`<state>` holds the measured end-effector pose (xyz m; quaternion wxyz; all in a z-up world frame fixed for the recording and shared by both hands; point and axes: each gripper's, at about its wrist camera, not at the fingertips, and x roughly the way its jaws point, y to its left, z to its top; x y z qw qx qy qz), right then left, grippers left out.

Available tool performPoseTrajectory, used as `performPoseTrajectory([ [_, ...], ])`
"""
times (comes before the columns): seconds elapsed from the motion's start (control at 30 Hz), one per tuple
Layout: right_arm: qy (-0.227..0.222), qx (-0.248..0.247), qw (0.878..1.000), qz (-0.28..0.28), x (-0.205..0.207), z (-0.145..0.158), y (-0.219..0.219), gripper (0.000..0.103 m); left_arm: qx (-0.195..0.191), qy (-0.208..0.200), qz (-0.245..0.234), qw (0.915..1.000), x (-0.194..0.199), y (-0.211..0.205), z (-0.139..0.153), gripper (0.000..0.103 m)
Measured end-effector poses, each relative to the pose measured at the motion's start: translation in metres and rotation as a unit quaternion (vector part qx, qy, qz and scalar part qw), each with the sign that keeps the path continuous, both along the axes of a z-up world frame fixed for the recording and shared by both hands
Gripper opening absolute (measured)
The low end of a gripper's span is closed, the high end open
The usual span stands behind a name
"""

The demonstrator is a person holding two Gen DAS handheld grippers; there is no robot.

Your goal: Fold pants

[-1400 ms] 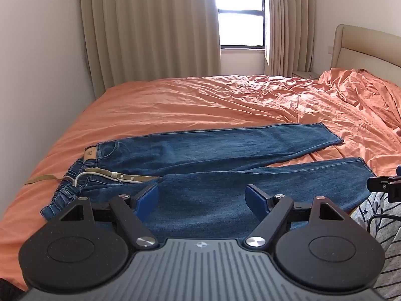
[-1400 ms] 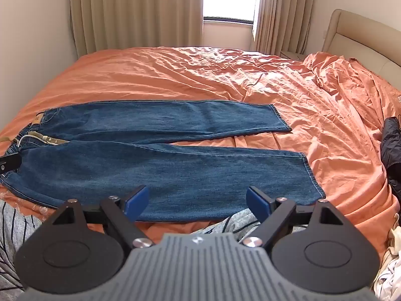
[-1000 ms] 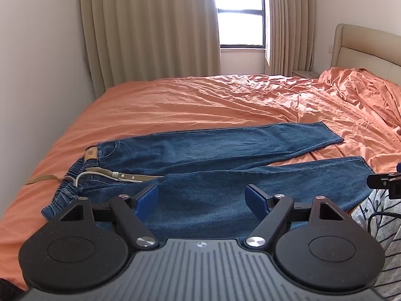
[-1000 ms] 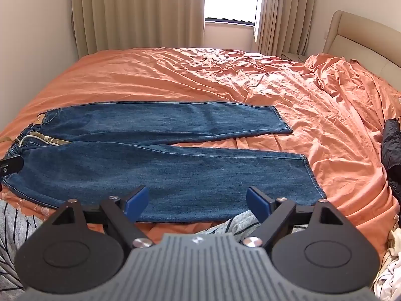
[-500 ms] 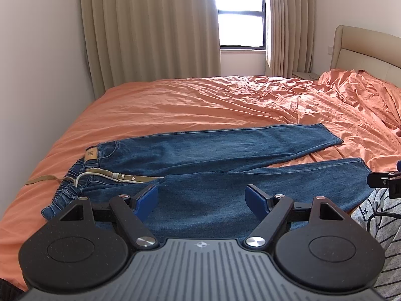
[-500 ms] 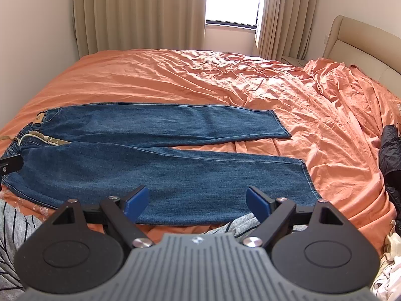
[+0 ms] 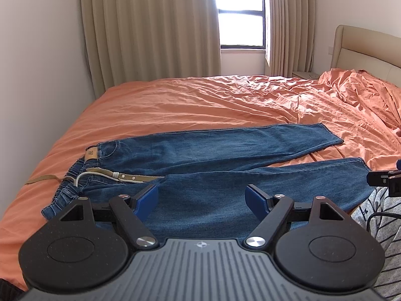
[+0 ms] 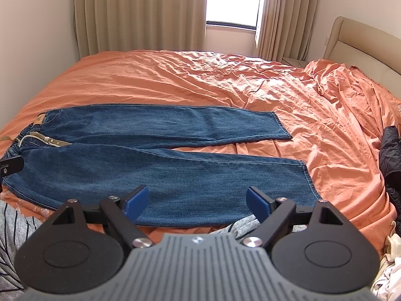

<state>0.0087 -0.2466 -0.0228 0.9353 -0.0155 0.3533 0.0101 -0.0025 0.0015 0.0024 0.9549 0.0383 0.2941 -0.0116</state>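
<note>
1. Blue pants (image 8: 160,165) lie flat on the orange bed sheet (image 8: 225,80), unfolded, both legs stretched out toward the right.
2. The waistband sits at the left end, and a tan belt (image 7: 125,176) with a white cord (image 7: 82,175) trails across it there; one end of the belt runs off onto the sheet.
3. The two legs meet at the waist and spread apart toward the hems, with a wedge of orange sheet showing between them.
4. The far leg's hem lies a little short of the near leg's hem, seen from the right wrist camera.
5. Left gripper (image 7: 201,198) hovers over the near leg close to the waist, jaws spread wide, blue pads well apart, nothing between them.
6. Right gripper (image 8: 198,200) hangs over the near edge of the near leg, closer to the hem, jaws equally wide and empty.
7. Neither gripper touches the denim, as far as the views show.
8. Striped grey clothing (image 8: 15,228) shows at the bottom edge under the grippers.
9. A dark garment (image 8: 391,160) lies at the right edge of the bed.
10. Beige curtains (image 7: 150,30) flank a bright window (image 7: 240,12); a padded headboard (image 7: 363,47) stands at the right.
</note>
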Motion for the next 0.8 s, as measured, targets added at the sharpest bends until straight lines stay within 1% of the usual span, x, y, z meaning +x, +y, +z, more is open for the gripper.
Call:
performPoseTrajectory([
  [0.8, 0.009, 0.006, 1.000, 0.004, 0.0028, -0.0022, -0.0005, 0.081, 0.000, 0.002, 0.000, 1.0000, -0.0002, 0.0006, -0.0009, 0.092],
])
